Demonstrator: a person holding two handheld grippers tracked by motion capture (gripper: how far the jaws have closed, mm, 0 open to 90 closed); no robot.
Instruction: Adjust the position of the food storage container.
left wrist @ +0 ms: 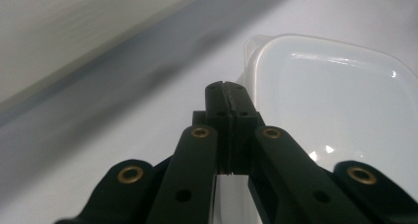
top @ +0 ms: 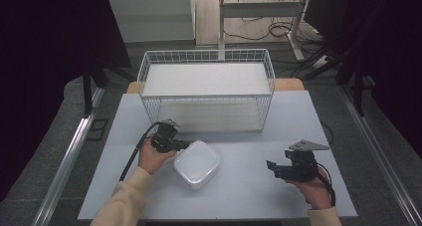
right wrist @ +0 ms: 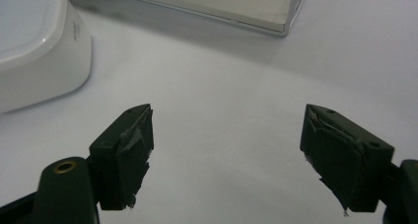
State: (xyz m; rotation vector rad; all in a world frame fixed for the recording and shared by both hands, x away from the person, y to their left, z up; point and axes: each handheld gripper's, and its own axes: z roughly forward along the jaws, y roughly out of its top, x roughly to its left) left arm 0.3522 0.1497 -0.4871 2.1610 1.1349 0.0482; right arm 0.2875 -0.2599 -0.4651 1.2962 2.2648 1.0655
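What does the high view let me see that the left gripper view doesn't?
High view alone: the white wire basket at the table's far side, both hands, and the right gripper with jaws spread, apart from the container. Left gripper view alone: the left gripper up close, jaws pressed together with nothing between them, tips at the container's rim. Both share the white lidded container and the pale tabletop.

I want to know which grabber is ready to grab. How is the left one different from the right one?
The left gripper has its jaws pressed shut with nothing between them; the right gripper has its jaws spread wide open. The left gripper sits right at the edge of the white container, while the right gripper rests apart from it over bare table. The right gripper carries a grey three-cornered plate on top. Both are black and held in a hand.
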